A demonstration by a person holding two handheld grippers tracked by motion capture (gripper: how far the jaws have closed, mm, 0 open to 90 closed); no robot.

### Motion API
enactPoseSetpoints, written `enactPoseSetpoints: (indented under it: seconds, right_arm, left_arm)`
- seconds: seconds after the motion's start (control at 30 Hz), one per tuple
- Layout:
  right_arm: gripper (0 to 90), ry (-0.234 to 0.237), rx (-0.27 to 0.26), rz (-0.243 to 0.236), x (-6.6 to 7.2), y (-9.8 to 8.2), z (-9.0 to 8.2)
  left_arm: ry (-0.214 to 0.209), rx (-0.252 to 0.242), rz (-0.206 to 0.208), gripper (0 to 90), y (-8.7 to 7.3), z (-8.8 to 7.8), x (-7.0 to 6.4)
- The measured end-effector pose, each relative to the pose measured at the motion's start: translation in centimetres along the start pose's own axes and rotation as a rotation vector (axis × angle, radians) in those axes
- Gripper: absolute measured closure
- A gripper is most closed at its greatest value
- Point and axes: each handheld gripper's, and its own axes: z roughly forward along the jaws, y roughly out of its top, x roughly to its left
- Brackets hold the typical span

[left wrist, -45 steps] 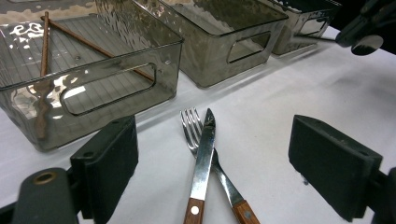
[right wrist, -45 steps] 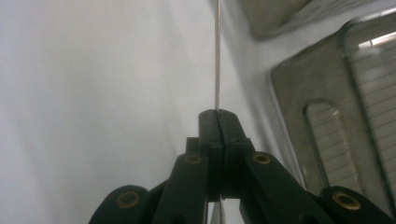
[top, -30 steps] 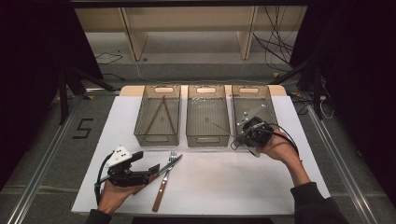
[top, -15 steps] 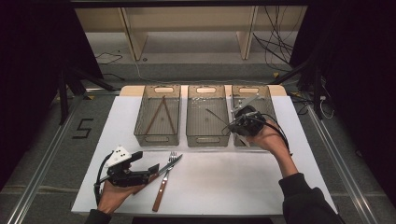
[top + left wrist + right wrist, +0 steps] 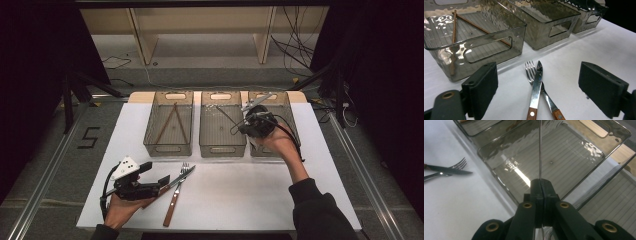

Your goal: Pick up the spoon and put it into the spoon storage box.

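Chopsticks point(image 5: 170, 122) in left bin point(image 5: 169, 149)

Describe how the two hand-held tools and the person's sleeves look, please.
Both tools are black. The left tool has two blocky square jaws, a grey three-cornered plate on top, and a black cable looping behind it. The right tool has flat jaws on black links with brass-coloured rivets, and a black cable trails from it. The person's sleeves are dark.

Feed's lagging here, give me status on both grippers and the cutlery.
Right gripper shut on thin metal utensil, over middle bin. Left gripper open, knife and fork between jaws, on table. Nothing in the way.
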Motion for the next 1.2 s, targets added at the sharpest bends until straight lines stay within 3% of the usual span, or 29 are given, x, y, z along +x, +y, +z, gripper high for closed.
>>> enactPoseSetpoints:
  seconds: [0.77, 1.2]
  right_arm:
    - [90.0, -0.033, -0.037, 0.075, -0.6, 2.5, 2.5]
    - [90.0, -0.046, -0.056, 0.129, -0.8, 2.8, 3.5]
  left_arm:
    - [0.000, 0.005, 0.003, 15.6, 0.0, 0.0, -0.1]
    - [0.000, 0.002, 0.003, 15.6, 0.0, 0.0, 0.0]
